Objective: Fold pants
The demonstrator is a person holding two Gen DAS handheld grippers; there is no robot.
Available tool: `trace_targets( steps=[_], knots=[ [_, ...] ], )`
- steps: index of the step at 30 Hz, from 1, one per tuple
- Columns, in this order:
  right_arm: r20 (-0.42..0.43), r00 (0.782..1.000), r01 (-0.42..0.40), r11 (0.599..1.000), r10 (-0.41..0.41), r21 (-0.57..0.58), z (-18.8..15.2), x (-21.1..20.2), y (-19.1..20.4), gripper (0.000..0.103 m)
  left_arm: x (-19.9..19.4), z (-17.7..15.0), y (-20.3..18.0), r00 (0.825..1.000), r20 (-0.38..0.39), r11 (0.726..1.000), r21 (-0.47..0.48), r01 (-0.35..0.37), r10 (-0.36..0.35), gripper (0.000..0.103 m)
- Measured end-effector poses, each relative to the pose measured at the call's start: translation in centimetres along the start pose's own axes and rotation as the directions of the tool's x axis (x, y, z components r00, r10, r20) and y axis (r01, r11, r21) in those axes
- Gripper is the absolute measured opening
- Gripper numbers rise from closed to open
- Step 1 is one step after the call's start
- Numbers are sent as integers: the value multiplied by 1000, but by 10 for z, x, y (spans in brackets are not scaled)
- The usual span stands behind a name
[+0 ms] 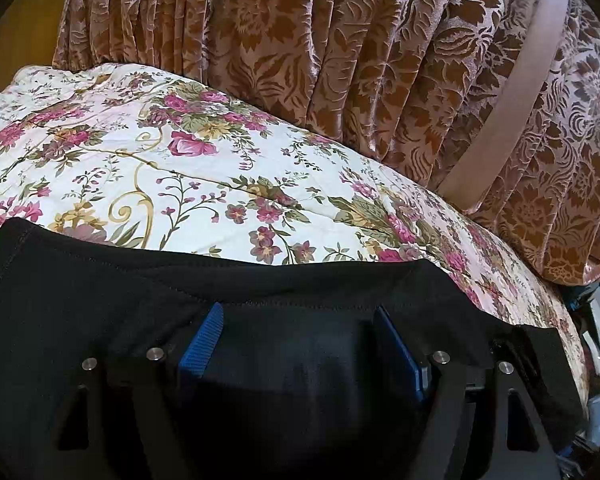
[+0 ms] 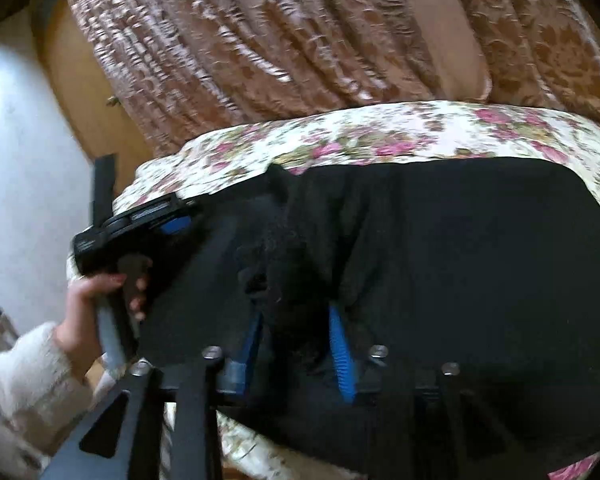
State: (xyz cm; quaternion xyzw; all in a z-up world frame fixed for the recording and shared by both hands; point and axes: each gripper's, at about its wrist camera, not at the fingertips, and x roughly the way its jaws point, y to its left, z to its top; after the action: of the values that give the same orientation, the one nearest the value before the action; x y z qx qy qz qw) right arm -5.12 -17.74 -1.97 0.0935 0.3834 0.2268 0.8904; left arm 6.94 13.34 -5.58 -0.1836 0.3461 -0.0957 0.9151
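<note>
Black pants [image 1: 100, 300] lie on a floral bedspread [image 1: 204, 168]. In the left wrist view my left gripper [image 1: 296, 320] is open, its blue pads [image 1: 204, 336] wide apart over the pants' stitched edge, with black fabric lying between and under them. In the right wrist view the pants [image 2: 480, 260] spread across the bed, and my right gripper [image 2: 296, 320] has a bunched fold of black fabric between its blue pads [image 2: 342, 356]. The left gripper [image 2: 148, 220] also shows there at the left, held by a hand in a white sleeve.
Brown-and-pink patterned curtains [image 1: 340, 60] hang close behind the bed. The bedspread [image 2: 380, 132] ends at the bed's left edge beside a white wall [image 2: 20, 160]. Clutter sits beyond the bed's right edge [image 1: 596, 360].
</note>
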Motion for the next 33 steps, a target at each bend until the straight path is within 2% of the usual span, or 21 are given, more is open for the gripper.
trace_targets(
  steps=[3, 5, 7, 10, 12, 14, 16, 17, 18, 21, 22, 24, 26, 27, 28, 30, 33],
  knots=[
    [-19, 997, -73, 997, 72, -17, 0, -13, -2, 41, -3, 2, -1, 1000, 0, 1000, -10, 4, -4, 78],
    [12, 993, -119, 993, 119, -21, 2, -32, -7, 41, -7, 6, -5, 1000, -13, 1000, -26, 16, -16, 79],
    [65, 991, -112, 994, 113, -15, 5, -50, -14, 41, -15, 5, -16, 997, -12, 996, -35, 79, -80, 79],
    [178, 984, -33, 998, 24, 45, 14, -79, -37, 41, -25, 1, -44, 984, -13, 984, -12, 177, -177, 81],
    [230, 971, 37, 991, -66, 129, 22, -91, -58, 41, -27, -4, -69, 967, -46, 968, 10, 249, -249, 81],
    [216, 962, 120, 971, -165, 206, 30, -92, -81, 41, -24, -10, -93, 939, -92, 943, 7, 332, -330, 81],
    [185, 965, 137, 960, -184, 243, 35, -87, -100, 41, -17, -15, -108, 910, -146, 921, -22, 390, -389, 81],
    [176, 965, 146, 956, -195, 255, 36, -84, -108, 41, -11, -18, -116, 887, -179, 904, -45, 424, -425, 81],
    [170, 964, 156, 951, -206, 266, 36, -83, -112, 41, -7, -21, -120, 875, -196, 896, -60, 440, -443, 81],
    [167, 960, 171, 941, -226, 291, 36, -76, -126, 41, 9, -30, -129, 860, -256, 897, -94, 432, -441, 81],
    [162, 956, 189, 938, -243, 290, 38, -72, -126, 41, 16, -33, -131, 848, -280, 892, -114, 437, -451, 79],
    [149, 949, 225, 928, -278, 297, 33, -70, -133, 40, 18, -40, -134, 838, -288, 886, -126, 447, -464, 74],
    [133, 951, 229, 922, -280, 311, 26, -68, -142, 37, 18, -45, -142, 828, -303, 880, -101, 465, -472, 47],
    [126, 951, 230, 920, -281, 316, 25, -66, -146, 36, 15, -51, -143, 826, -317, 882, -88, 463, -465, 38],
    [119, 950, 237, 914, -289, 329, 22, -66, -150, 32, 16, -55, -147, 827, -343, 889, -66, 453, -447, 22],
    [122, 950, 230, 909, -288, 348, 21, -68, -155, 31, 7, -61, -153, 839, -342, 894, -6, 448, -423, 21],
    [118, 951, 230, 912, -284, 340, 22, -72, -153, 31, -11, -62, -150, 849, -312, 889, 30, 457, -426, 19]
  ],
)
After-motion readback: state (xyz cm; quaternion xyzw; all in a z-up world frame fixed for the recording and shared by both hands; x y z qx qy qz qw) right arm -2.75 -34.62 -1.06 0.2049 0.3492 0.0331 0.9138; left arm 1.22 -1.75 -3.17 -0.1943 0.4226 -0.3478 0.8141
